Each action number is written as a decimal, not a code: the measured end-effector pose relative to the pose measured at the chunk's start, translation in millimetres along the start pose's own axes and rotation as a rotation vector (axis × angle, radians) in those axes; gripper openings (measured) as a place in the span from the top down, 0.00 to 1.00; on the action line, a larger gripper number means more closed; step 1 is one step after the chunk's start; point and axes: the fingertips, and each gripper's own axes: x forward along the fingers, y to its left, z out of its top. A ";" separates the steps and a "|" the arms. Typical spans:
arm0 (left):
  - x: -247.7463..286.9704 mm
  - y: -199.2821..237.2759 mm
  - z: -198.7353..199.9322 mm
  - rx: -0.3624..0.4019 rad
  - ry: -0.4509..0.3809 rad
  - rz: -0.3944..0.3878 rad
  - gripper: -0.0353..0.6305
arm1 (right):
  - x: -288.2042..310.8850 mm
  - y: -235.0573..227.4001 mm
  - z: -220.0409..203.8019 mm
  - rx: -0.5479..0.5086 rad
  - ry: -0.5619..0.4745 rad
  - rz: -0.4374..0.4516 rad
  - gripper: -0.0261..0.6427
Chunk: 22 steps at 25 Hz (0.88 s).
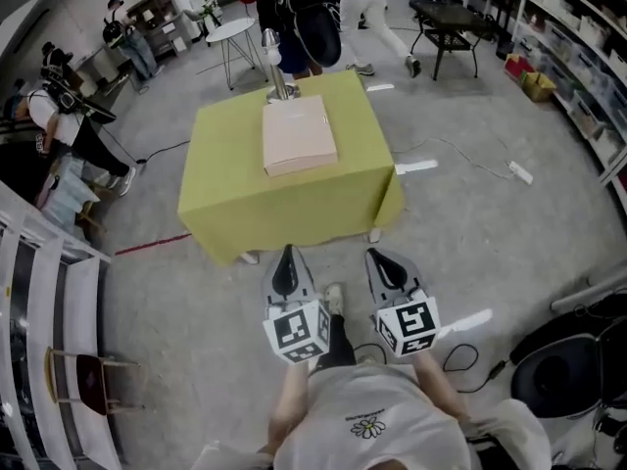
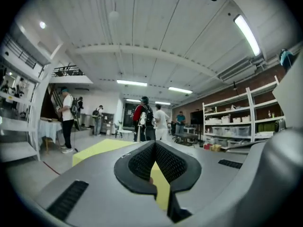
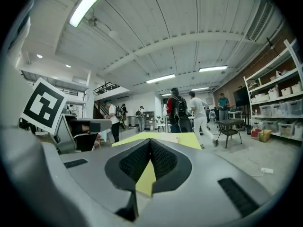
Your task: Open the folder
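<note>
A closed beige folder (image 1: 298,136) lies flat on the table with a yellow-green cloth (image 1: 230,179), near its far side. My left gripper (image 1: 285,259) and my right gripper (image 1: 379,259) hover side by side in front of the table's near edge, well short of the folder. Both are shut with nothing between the jaws. In the left gripper view the black pads (image 2: 143,162) meet at the tip, with the yellow cloth (image 2: 102,148) beyond. In the right gripper view the folder (image 3: 164,138) shows as a thin pale slab on the cloth, past my shut right gripper (image 3: 150,143).
A metal stand (image 1: 276,67) rises at the table's far edge behind the folder. Several people stand and walk beyond the table. A white round table (image 1: 231,35) and a black table (image 1: 449,20) sit further back, shelves (image 1: 583,57) line the right, and cables (image 1: 460,155) cross the floor.
</note>
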 end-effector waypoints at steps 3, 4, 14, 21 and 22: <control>31.5 -2.6 -7.7 -0.005 0.014 -0.027 0.93 | 22.1 -20.8 -7.7 0.020 0.025 -0.029 0.94; 42.5 -3.1 -11.3 -0.008 0.018 -0.036 0.93 | 31.1 -28.4 -11.8 0.029 0.037 -0.035 0.94; 196.5 46.2 9.5 -0.087 -0.008 -0.104 0.93 | 184.3 -67.6 32.5 -0.005 0.020 -0.085 0.94; 276.9 105.7 14.2 -0.116 -0.025 -0.099 0.93 | 281.9 -75.5 53.2 -0.029 -0.007 -0.095 0.94; 288.6 113.1 15.0 -0.119 -0.027 -0.094 0.93 | 292.6 -76.9 55.7 -0.033 -0.011 -0.100 0.94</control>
